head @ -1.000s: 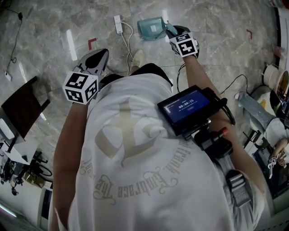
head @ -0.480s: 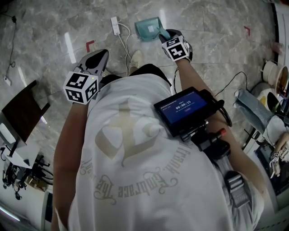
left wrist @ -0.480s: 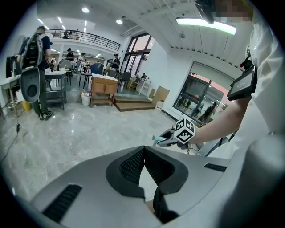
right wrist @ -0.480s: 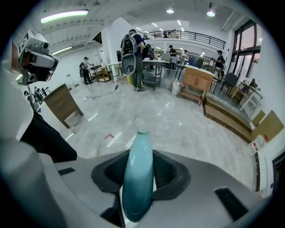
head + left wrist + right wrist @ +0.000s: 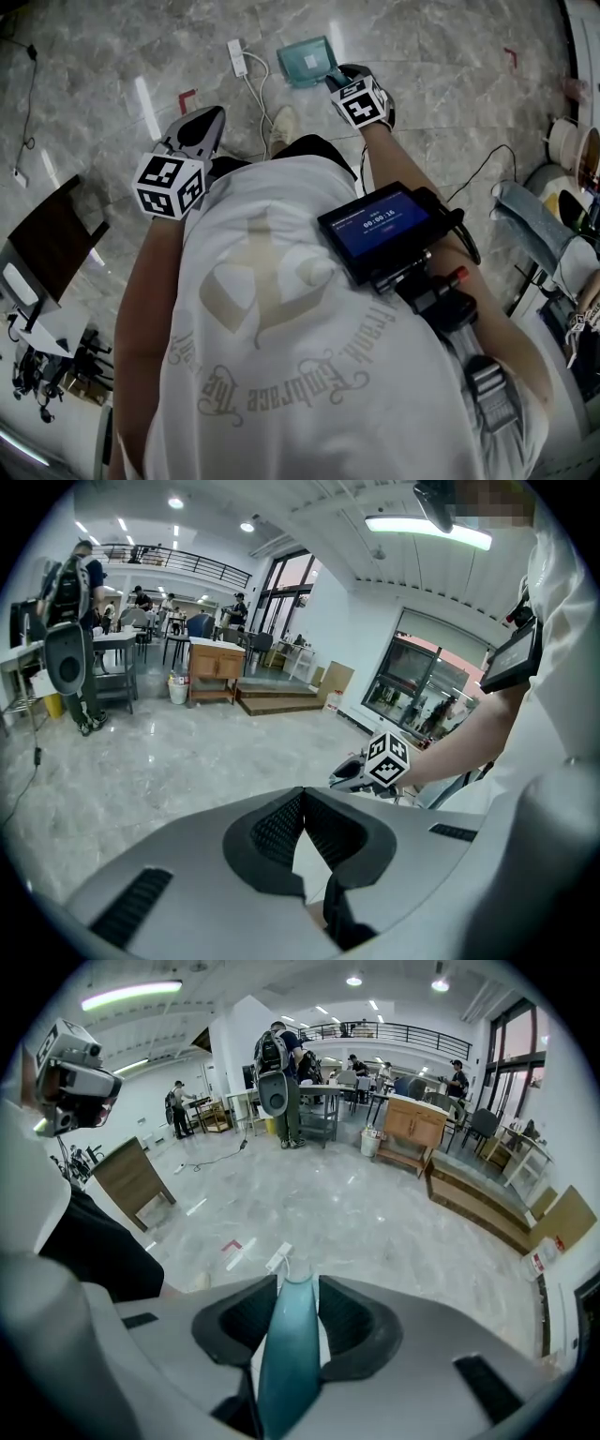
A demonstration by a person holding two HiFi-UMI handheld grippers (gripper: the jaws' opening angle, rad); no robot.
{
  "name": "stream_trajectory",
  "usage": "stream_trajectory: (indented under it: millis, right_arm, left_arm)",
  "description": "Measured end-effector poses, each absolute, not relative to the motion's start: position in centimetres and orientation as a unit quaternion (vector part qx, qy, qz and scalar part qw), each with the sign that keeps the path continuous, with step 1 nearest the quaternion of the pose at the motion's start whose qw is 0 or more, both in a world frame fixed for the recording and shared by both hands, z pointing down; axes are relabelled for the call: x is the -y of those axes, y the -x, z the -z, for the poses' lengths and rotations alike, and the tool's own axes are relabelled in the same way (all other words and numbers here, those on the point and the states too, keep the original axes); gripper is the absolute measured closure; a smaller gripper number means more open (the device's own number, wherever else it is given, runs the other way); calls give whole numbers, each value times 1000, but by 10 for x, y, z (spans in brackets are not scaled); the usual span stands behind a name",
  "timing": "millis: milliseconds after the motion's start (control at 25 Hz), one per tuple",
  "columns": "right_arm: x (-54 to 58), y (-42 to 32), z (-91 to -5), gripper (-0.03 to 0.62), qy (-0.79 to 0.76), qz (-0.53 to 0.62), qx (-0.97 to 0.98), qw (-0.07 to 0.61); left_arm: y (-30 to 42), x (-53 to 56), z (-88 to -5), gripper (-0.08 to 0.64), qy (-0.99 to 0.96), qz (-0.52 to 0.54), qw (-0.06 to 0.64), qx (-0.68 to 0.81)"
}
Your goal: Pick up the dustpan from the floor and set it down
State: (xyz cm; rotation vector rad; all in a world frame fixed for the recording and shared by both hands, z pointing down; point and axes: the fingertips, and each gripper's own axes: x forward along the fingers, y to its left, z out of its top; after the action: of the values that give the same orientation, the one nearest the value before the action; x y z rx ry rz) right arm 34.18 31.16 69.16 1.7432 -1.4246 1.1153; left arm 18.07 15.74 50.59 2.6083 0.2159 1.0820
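you stand on a polished grey marble floor, veined and streaked with white glare from the ceiling strip lights. a red tape corner marks the tiles. a white power strip lies ahead of your shoe, its cable looping back toward you.

the teal dustpan sits just right of that strip, and its handle runs back into your right gripper. in the right gripper view the handle fills the gap with both pads against it, so that gripper is clasped on the dustpan. i cannot tell whether the pan touches the floor.

your left gripper hangs well apart at your left side. its pads meet at the tips with nothing between them.

the room around you is a large open hall. it holds a wooden panel, work tables and chairs, a wooden cabinet and a low wooden platform. a railed balcony runs along the far side, and there are tall dark-framed windows. a person with a backpack stands by the tables.
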Motion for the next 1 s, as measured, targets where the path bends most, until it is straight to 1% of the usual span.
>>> stream_trajectory:
  millis: [440,640,680,760,800,880,1000]
  right_arm:
    - [-318,-362,-689,433,-693,-413,522,277]
    - [-326,-345,-650,437,-719,-389,506,275]
    - [-328,-341,-639,456,-727,-380,501,273]
    - [-331,-333,-613,522,-745,-362,491,268]
    - [-332,-329,-601,544,-754,-353,487,265]
    - [-332,-322,-580,563,-767,-338,481,258]
    - [-329,-304,-550,574,-782,-316,479,244]
  left_arm:
    - [-191,-152,-515,548,-913,-370,152,-84]
    - [-164,-153,-503,548,-918,-353,159,-89]
    - [-157,-155,-498,548,-919,-348,158,-93]
    - [-146,-156,-488,548,-922,-339,156,-100]
    - [-142,-156,-483,548,-924,-334,155,-103]
    - [-136,-153,-478,548,-926,-325,155,-108]
    - [-123,-150,-472,548,-928,-317,152,-120]
